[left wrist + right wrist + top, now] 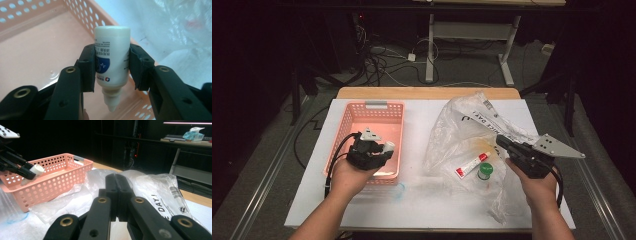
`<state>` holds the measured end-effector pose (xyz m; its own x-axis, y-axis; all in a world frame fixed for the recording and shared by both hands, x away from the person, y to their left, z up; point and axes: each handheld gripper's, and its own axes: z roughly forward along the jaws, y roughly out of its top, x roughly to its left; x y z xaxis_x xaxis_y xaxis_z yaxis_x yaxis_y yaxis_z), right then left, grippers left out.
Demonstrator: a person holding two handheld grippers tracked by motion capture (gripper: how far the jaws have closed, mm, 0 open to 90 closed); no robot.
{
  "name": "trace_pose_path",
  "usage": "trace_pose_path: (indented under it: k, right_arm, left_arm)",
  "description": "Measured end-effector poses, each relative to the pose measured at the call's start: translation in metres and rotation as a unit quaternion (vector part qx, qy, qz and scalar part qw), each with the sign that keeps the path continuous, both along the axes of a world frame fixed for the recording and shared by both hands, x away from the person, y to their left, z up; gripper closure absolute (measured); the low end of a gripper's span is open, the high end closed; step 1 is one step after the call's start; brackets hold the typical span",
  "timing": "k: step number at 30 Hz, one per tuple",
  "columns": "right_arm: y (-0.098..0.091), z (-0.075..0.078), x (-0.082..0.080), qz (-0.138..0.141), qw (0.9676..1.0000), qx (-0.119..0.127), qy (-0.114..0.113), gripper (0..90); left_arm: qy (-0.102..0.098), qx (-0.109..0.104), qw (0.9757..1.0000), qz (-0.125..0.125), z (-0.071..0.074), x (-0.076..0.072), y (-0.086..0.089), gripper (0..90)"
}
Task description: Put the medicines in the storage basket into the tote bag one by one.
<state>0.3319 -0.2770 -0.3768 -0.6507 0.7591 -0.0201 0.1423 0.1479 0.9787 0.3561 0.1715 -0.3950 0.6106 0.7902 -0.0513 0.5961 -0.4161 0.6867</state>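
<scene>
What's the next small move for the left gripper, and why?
Probably lower a little and open. The left gripper is clamped on the white bottle, nozzle down, above the pink basket floor, so a short drop would land it inside.

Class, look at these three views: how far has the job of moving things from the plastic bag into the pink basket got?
Done: nothing lies in the pink basket yet; its floor looks bare. In hand: the left tongs grip a small white bottle, nozzle down, above the basket. Left: a red and white tube and a green-capped item are in the clear plastic bag. The right tongs are shut, hovering over the bag.
</scene>
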Motion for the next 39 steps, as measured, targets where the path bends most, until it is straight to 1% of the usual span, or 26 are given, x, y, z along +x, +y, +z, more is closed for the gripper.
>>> trace_pose_path:
  k: [3, 7, 9, 13, 18, 21, 26, 29, 32, 35, 39]
  right_arm:
    - [0.0, -0.001, 0.0, 0.001, 1.0, -0.003, 0.0, 90.0]
    - [0.0, -0.001, 0.001, 0.001, 1.0, -0.002, 0.001, 90.0]
    - [0.0, -0.001, 0.0, 0.001, 1.0, -0.002, 0.001, 90.0]
    - [0.0, -0.001, 0.001, 0.0, 1.0, -0.002, 0.001, 90.0]
    - [0.0, -0.001, 0.0, 0.001, 1.0, -0.001, 0.001, 90.0]
    - [0.0, -0.001, 0.0, 0.0, 1.0, -0.001, 0.001, 90.0]
    - [0.0, -0.001, 0.0, 0.0, 1.0, -0.001, 0.001, 90.0]
    - [0.0, -0.001, 0.0, 0.0, 1.0, -0.001, 0.001, 90.0]
    - [0.0, -0.001, 0.0, 0.001, 1.0, -0.001, 0.002, 90.0]
    - [0.0, -0.001, 0.0, 0.001, 1.0, -0.002, 0.001, 90.0]
    - [0.001, -0.001, 0.0, 0.002, 1.0, -0.002, 0.002, 90.0]
  left_arm:
    - [-0.016, -0.008, 0.9998, -0.003, 0.003, -0.004, 0.0, 58.5]
    - [-0.032, -0.027, 0.9991, -0.008, 0.007, -0.011, -0.002, 58.5]
    - [-0.04, -0.034, 0.9985, -0.013, 0.009, -0.015, -0.005, 58.5]
    - [-0.047, -0.048, 0.9973, -0.031, 0.011, -0.023, -0.014, 58.5]
    - [-0.054, -0.07, 0.9947, -0.052, 0.011, -0.033, -0.028, 58.5]
    - [-0.058, -0.074, 0.9935, -0.064, 0.01, -0.037, -0.036, 58.5]
    - [-0.056, -0.088, 0.992, -0.072, 0.005, -0.04, -0.046, 58.5]
    - [-0.053, -0.091, 0.9914, -0.078, 0.001, -0.041, -0.052, 58.5]
    - [-0.046, -0.102, 0.9896, -0.09, -0.004, -0.042, -0.06, 58.5]
    - [-0.043, -0.104, 0.9886, -0.099, -0.008, -0.043, -0.069, 58.5]
    - [-0.04, -0.111, 0.9866, -0.112, -0.01, -0.043, -0.085, 58.5]
